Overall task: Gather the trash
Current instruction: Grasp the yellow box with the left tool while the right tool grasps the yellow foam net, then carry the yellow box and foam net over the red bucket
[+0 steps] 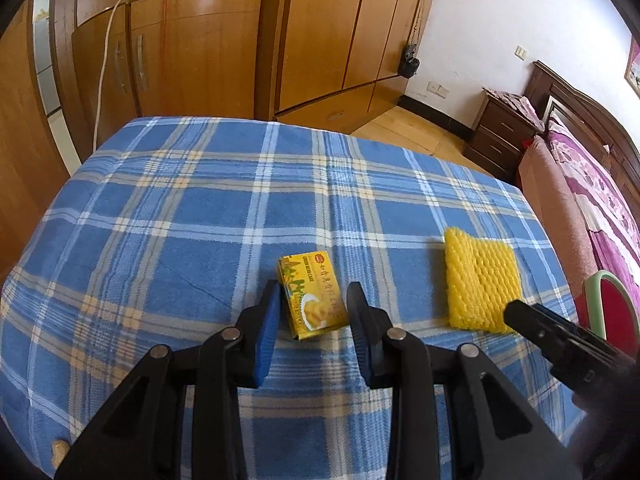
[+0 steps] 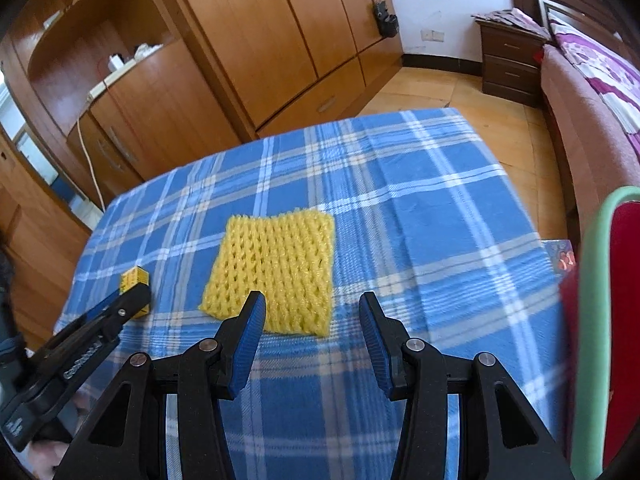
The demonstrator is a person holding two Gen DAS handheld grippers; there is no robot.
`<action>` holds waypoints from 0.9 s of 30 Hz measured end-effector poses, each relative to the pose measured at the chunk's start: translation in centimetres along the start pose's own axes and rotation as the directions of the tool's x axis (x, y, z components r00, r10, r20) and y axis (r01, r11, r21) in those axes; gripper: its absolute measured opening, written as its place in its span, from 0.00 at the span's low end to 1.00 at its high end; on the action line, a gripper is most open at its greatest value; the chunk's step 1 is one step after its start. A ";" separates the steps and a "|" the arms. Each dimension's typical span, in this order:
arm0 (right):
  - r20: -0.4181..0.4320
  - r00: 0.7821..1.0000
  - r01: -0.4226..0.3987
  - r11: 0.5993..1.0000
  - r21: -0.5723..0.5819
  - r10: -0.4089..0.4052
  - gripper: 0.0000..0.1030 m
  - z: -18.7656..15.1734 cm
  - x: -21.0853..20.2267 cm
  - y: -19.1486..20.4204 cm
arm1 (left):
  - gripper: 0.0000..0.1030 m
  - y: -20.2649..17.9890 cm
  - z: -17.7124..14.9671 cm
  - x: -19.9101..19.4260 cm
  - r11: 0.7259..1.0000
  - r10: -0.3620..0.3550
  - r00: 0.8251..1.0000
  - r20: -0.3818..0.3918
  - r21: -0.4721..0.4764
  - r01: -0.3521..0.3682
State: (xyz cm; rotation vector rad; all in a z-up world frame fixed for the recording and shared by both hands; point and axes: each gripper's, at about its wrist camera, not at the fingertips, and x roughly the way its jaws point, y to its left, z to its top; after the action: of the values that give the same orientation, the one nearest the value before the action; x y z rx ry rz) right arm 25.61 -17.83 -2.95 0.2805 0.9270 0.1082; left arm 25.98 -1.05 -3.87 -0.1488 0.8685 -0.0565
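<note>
Yellow cake box [image 1: 313, 295] lies on the plaid cloth [image 1: 168, 216] between the part-open, empty left gripper [image 1: 314, 300]; lower both pads past its long sides, while the right gripper [image 2: 311, 312], open and empty, hangs just short of the foam net [image 2: 276, 268]

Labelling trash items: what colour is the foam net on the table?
Yellow; the foam net shows best in the right wrist view.

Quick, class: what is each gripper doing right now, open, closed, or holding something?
Left gripper: open, straddling the small yellow cardboard snack box without pressing it.
Right gripper: open, empty, above the yellow foam net sleeve.
</note>
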 end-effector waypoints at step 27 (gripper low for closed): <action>0.178 0.979 -0.107 0.994 0.034 0.099 0.09 -2.6 -9.7 -0.6 | 0.33 -2.7 -0.3 -5.6 0.996 -0.075 0.995 0.060 0.057 0.072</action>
State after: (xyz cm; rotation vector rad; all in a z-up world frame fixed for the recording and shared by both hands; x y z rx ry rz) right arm 17.71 -19.96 2.85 0.3727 0.7393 0.1560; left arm 22.16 -3.11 0.56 -0.1301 0.7988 -0.1438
